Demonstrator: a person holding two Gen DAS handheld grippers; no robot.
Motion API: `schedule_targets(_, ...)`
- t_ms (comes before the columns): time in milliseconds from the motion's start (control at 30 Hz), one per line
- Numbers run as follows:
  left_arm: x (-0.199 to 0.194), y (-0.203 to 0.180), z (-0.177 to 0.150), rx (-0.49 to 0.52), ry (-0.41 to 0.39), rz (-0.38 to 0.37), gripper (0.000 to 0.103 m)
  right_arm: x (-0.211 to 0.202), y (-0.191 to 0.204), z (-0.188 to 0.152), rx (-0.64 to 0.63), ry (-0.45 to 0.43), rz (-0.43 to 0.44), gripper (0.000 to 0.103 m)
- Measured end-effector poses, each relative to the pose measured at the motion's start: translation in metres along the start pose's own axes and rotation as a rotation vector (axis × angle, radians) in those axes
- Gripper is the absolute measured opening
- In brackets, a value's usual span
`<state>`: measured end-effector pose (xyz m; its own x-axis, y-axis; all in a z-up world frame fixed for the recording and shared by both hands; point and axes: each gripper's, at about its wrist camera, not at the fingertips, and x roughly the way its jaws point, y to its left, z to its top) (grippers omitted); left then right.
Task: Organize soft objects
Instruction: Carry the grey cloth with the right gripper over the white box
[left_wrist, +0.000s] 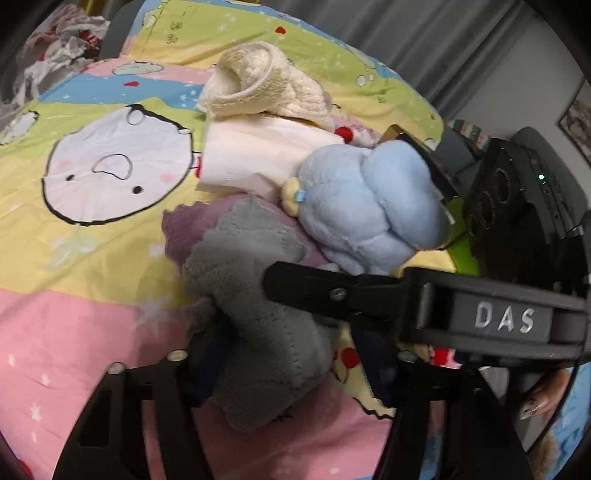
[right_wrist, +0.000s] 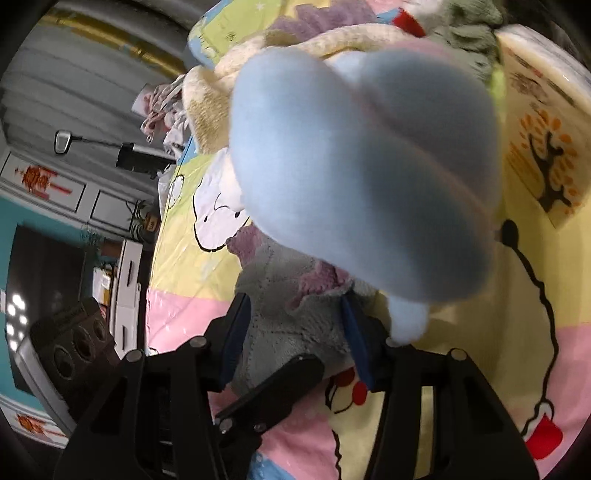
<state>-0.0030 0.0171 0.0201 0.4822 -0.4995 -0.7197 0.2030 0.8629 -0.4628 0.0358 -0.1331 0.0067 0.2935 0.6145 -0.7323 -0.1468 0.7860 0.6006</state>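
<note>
A: While both grippers pinch the grey cloth (left_wrist: 255, 332) on the near bedspread (left_wrist: 74, 332), how much is sorted?

B: Little, I judge. Left gripper (left_wrist: 280, 354) and right gripper (right_wrist: 295, 332) each clamp it. Blue plush (left_wrist: 369, 214), cream knit (left_wrist: 266, 85) lie loose farther back.

A: Hidden?

B: Plush blurs the right view; cloth covers the pads

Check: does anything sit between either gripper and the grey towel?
Nothing visible does: the grey towel lies between the fingers of both the left gripper and right gripper. The blue plush rests just behind it.
</note>
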Motion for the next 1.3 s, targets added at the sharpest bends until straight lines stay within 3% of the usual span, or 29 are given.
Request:
schedule_targets(100,-0.003,-0.003,0.003,-0.012,-0.004,-0.041,0.04,0.0,0.002,0.0,-0.01,-0.004,-0.009,0.042)
schedule_targets(167,-0.01,-0.014,0.006,0.013,-0.002,-0.028,0.04,-0.006,0.0,0.001,0.006,0.002,0.034,0.033)
schedule_targets(333,-0.053,-0.044,0.011,0.091,-0.109,-0.025,0.04,-0.047,0.024,-0.001,-0.043,-0.077,0.121,0.032)
schedule_targets(600,-0.091,-0.126,0.018,0.284,-0.239,-0.069,0.04,-0.144,0.032,-0.014,-0.11,-0.305,0.138,0.033)
schedule_targets(967,-0.063,-0.233,0.03,0.501,-0.258,-0.199,0.04,-0.246,-0.024,-0.026,-0.056,-0.571,0.07,0.035)
schedule_targets(1300,0.002,-0.308,0.028,0.625,-0.138,-0.357,0.04,-0.298,-0.102,-0.039,0.087,-0.702,-0.074,0.035)
